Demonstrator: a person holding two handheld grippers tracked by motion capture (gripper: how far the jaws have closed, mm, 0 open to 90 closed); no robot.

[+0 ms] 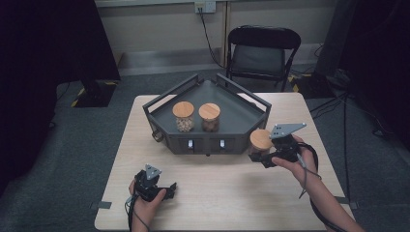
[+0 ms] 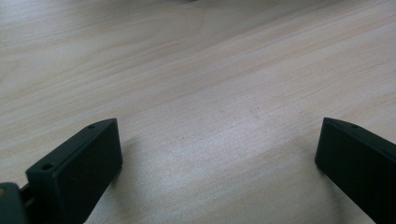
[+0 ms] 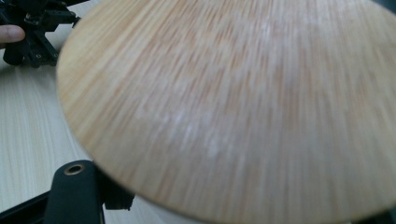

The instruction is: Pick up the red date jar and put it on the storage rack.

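1. Right gripper [image 1: 265, 157] grips a wooden-lidded jar [image 1: 260, 141] at the table's [image 1: 217, 193] right side, just beside the dark tray [image 1: 241, 116] (two more jars [image 1: 183, 116] inside).
2. Left gripper [image 1: 164, 189] rests low near the front edge, jaws wide apart, holding nothing.

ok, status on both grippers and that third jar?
Left gripper open, idle on the pale wooden table. Right gripper around the bamboo-lidded glass jar beside the dark grey tray; grip unconfirmed. Path clear.
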